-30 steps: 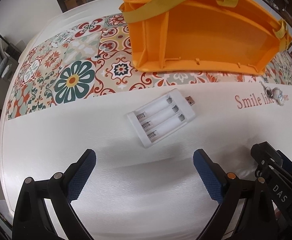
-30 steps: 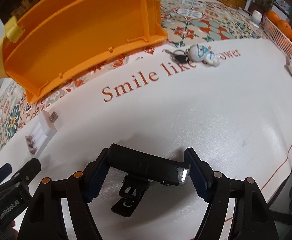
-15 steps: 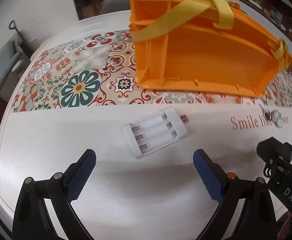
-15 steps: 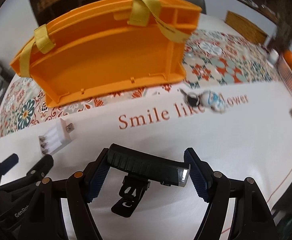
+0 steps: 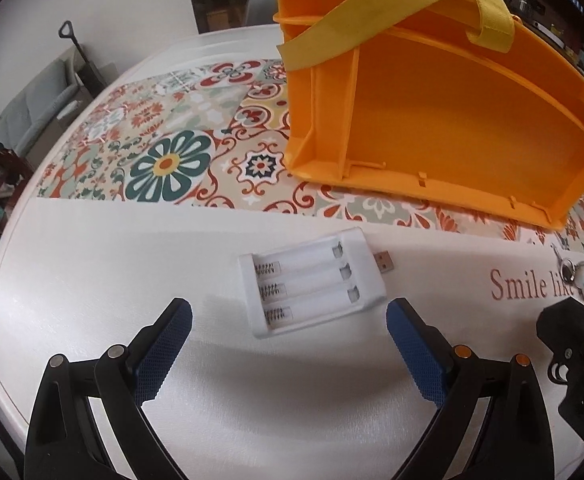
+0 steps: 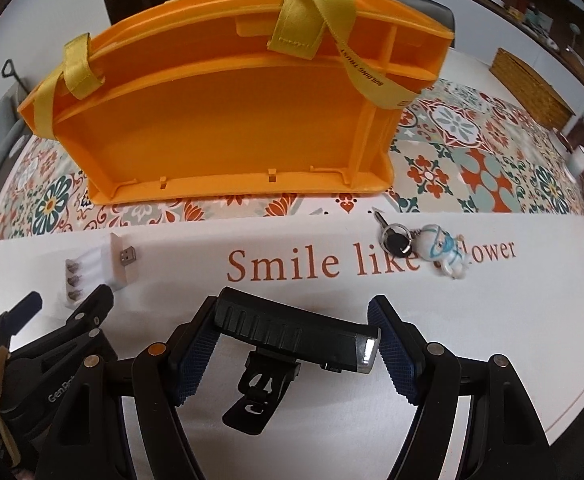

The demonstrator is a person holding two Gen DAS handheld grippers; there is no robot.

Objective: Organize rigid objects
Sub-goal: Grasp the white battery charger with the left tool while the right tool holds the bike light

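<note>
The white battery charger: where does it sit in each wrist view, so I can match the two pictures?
Left wrist view: the white battery charger lies at centre, just beyond the open left claw, USB plug pointing right.
Right wrist view: it lies at the far left, beside the left claw's fingertips.
Shared landmark: the orange organizer bag stands behind the charger on the patterned cloth in both.

You have one orange organizer (image 6: 228, 120), one white battery charger (image 5: 314, 282), one black bike light (image 6: 292, 334), one keychain (image 6: 424, 242), two yellow straps (image 6: 312, 16).
</note>
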